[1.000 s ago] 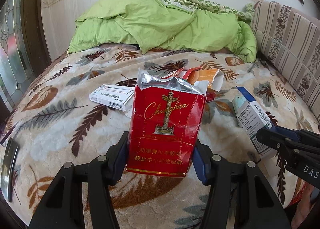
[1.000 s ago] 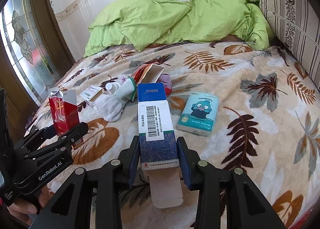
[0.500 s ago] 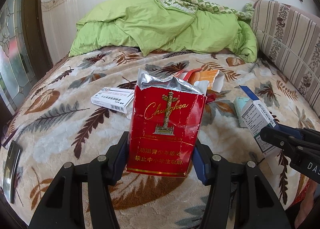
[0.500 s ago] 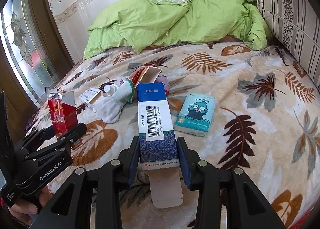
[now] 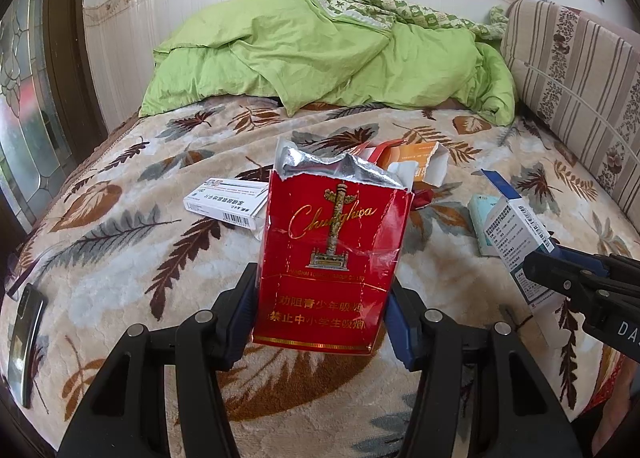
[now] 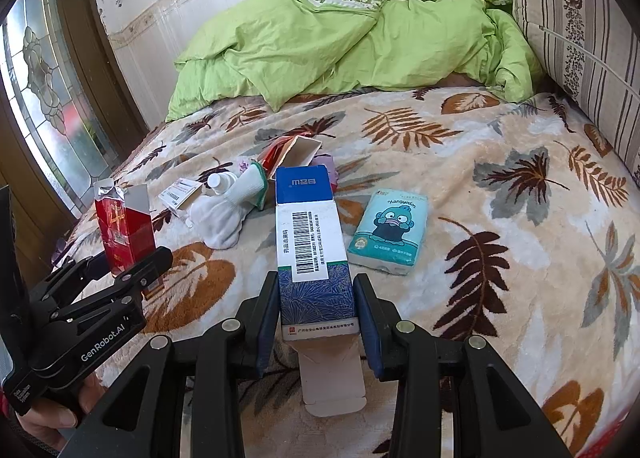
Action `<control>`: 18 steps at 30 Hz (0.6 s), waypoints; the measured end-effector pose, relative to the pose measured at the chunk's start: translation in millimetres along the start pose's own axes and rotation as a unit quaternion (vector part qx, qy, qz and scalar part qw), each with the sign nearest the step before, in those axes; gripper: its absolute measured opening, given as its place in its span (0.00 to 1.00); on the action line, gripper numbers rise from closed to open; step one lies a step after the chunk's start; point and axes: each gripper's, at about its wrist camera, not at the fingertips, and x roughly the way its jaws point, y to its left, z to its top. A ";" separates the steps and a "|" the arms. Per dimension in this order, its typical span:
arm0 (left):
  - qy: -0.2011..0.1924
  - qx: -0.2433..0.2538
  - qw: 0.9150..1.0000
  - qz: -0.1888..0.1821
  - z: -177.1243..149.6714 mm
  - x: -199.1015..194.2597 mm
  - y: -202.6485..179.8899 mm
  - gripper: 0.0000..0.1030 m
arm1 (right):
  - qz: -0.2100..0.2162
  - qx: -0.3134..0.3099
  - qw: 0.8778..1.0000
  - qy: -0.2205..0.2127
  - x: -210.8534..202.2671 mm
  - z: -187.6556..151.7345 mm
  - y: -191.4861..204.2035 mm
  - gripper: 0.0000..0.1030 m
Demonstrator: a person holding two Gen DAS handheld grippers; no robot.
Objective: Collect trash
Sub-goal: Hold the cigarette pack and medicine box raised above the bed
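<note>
Holding two pieces of trash above a bed, I see both grippers occupied. My left gripper (image 5: 322, 308) has its jaws clamped on the sides of a torn-open red Chunghwa cigarette pack (image 5: 330, 254), which stands upright with crumpled silver foil showing at its ripped top. My right gripper (image 6: 316, 318) is closed on a blue and white medicine box (image 6: 310, 242), barcode facing up, its near end flap hanging open below the jaws.

More litter lies on the leaf-patterned blanket (image 6: 500, 145) beyond. A white medicine box (image 5: 226, 201) lies flat behind the cigarette pack to its left. An opened orange carton (image 5: 420, 159) sits farther back. From the right wrist view, a white glove (image 6: 228, 213) lies beside a small white bottle (image 6: 220, 181), and a teal cartoon tissue pack (image 6: 388, 230) lies just right of the held box. A rumpled green duvet (image 5: 320, 53) is heaped at the far end. A dark phone (image 5: 24, 332) lies at the blanket's left edge.
</note>
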 end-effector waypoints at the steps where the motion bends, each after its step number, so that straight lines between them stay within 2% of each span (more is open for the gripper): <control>1: 0.000 0.000 1.000 0.000 1.1 0.2 1.5 0.55 | 0.000 0.000 1.000 0.000 0.0 -0.3 -0.1 0.38; 18: -0.006 0.006 1.000 0.003 3.6 -1.8 0.3 0.55 | 0.000 0.007 1.000 -0.010 -5.4 1.6 -2.4 0.38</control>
